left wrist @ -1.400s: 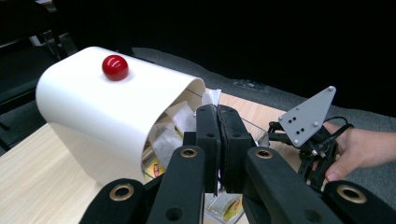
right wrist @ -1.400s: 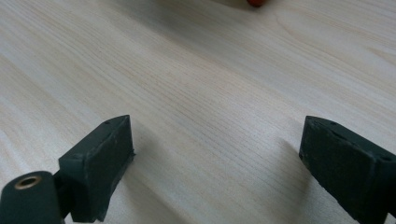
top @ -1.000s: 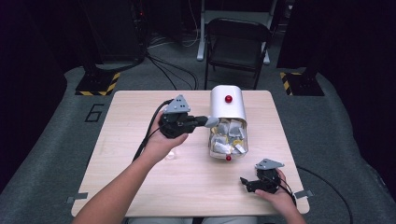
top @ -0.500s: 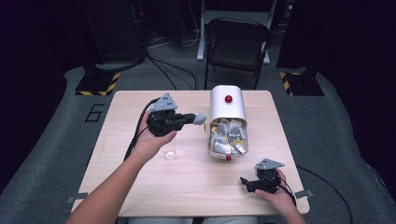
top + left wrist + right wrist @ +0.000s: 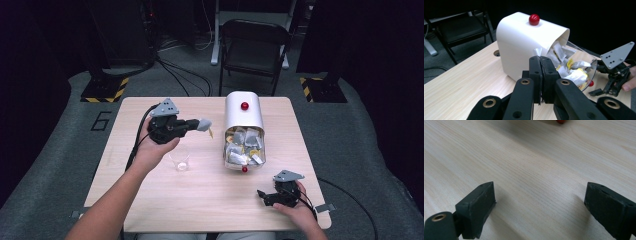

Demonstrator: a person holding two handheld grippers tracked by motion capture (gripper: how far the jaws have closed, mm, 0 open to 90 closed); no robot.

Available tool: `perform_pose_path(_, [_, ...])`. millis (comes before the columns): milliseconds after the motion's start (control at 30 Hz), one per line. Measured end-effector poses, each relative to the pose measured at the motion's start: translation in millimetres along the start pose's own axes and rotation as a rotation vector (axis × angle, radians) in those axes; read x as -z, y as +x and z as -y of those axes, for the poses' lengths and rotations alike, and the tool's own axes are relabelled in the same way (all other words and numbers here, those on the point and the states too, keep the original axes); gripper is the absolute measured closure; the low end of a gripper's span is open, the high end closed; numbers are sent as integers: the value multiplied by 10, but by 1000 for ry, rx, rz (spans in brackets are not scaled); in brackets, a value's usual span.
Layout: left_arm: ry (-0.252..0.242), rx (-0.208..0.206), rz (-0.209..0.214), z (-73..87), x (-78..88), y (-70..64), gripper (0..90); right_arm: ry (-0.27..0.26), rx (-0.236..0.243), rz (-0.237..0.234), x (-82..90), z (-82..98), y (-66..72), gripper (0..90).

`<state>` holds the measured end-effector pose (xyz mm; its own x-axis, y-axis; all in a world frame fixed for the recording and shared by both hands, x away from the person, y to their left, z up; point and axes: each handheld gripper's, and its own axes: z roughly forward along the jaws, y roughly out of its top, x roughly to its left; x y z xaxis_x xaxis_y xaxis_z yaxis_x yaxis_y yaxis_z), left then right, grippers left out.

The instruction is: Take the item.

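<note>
Standing between left hand-held gripper (image 5: 202, 124) and white container (image 5: 243, 113): nothing; glass cup (image 5: 180, 160) below.

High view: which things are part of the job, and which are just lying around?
In the job: left gripper, shut on a tea bag; white box of tea bags; probably the clear cup.
Just there: right gripper, open, resting on the table; black chair.

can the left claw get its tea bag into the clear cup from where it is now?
Probably yes. The left claw is shut on a small tea bag and hangs above the light wooden table, just beyond the small clear plastic cup. The cup stands upright and open-topped, with nothing between them.
</note>
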<state>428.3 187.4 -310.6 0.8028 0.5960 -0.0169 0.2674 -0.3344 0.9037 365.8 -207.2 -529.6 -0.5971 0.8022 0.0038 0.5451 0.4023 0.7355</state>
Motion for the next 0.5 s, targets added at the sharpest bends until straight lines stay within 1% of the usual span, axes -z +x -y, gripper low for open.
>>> perform_pose_path(100, [6, 2, -10, 23, 18, 27, 886, 0, 0, 0, 0, 0, 0, 94])
perform_pose_path(200, [8, 16, -25, 70, 60, 87, 886, 0, 0, 0, 0, 0, 0, 94])
perform_pose_path(233, [8, 16, -25, 70, 60, 87, 886, 0, 1, 0, 0, 0, 0, 94])
perform_pose_path(267, [8, 22, -32, 92, 81, 120, 886, 0, 0, 0, 0, 0, 0, 94])
perform_pose_path(500, [21, 33, -53, 167, 134, 186, 886, 0, 0, 0, 0, 0, 0, 94])
